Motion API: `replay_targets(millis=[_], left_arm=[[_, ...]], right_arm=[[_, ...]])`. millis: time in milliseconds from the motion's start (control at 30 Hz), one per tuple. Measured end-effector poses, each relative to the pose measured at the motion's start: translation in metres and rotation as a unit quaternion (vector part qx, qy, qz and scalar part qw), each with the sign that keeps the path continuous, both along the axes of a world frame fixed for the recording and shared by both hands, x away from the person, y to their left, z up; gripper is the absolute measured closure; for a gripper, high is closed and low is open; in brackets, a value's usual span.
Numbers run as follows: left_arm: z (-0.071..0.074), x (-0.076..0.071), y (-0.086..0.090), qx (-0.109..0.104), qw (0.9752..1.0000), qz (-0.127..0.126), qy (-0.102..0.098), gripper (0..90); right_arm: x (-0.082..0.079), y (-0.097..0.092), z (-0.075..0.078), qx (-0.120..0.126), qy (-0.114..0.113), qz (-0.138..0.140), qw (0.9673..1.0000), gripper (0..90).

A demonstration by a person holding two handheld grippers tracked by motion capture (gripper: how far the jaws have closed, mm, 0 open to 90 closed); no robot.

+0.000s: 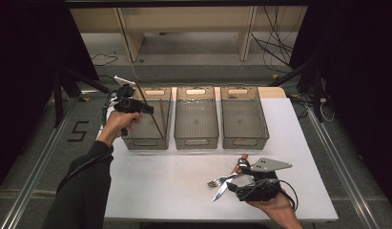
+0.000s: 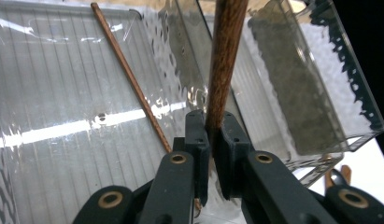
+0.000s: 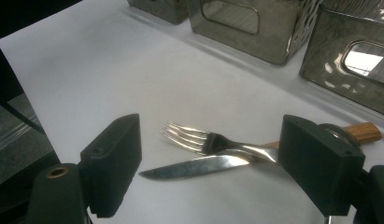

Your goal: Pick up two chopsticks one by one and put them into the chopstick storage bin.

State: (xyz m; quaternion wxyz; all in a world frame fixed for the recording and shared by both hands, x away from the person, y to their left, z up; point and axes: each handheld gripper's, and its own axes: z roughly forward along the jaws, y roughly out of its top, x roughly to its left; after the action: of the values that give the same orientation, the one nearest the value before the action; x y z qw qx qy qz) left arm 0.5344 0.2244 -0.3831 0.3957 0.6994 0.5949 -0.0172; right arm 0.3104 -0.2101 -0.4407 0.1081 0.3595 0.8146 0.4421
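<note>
Two chopsticks belong in the left bin [image 1: 131, 140]: one [image 2: 129, 77] lies inside it, the other [image 2: 224, 60] is pinched upright by the left gripper [image 2: 211, 135] above it for lowering, while the right gripper [image 3: 208, 163] waits spread around the fork [image 3: 199, 139] and knife [image 3: 194, 167].

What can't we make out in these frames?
- Held chopstick: its top end is cut by the frame edge in the left gripper view, its lower end hidden behind the left gripper.
- Fork and knife handles: hidden behind a finger of the right gripper in the right gripper view.
</note>
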Motion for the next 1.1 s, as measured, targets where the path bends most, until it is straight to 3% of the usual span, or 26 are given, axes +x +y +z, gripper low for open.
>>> replay_targets(millis=[333, 433, 600, 833, 1100], left_arm=[[-0.005, 0.001, -0.007, 0.016, 0.9999, -0.002, -0.002, 82.9], [-0.005, 0.002, -0.01, 0.022, 0.9998, 0.0, -0.004, 73.0], [-0.002, 0.003, -0.017, 0.039, 0.9992, 0.008, -0.009, 46.9], [0.003, -0.003, -0.02, 0.036, 0.9992, 0.01, -0.014, 35.7], [0.018, -0.027, -0.03, 0.016, 0.9986, -0.014, -0.048, 26.7]], right_arm=[[0.0, 0.0, 0.0, -0.001, 0.001, 0.0, 1.0, 22.3], [0.0, 0.0, 0.0, -0.002, 0.001, 0.001, 1.0, 22.4], [0.0, 0.0, 0.0, -0.002, 0.001, 0.001, 1.0, 22.4], [0.0, -0.002, 0.001, -0.001, -0.001, 0.0, 1.0, 22.4], [0.002, -0.007, 0.003, -0.005, 0.0, -0.013, 0.9999, 22.4]])
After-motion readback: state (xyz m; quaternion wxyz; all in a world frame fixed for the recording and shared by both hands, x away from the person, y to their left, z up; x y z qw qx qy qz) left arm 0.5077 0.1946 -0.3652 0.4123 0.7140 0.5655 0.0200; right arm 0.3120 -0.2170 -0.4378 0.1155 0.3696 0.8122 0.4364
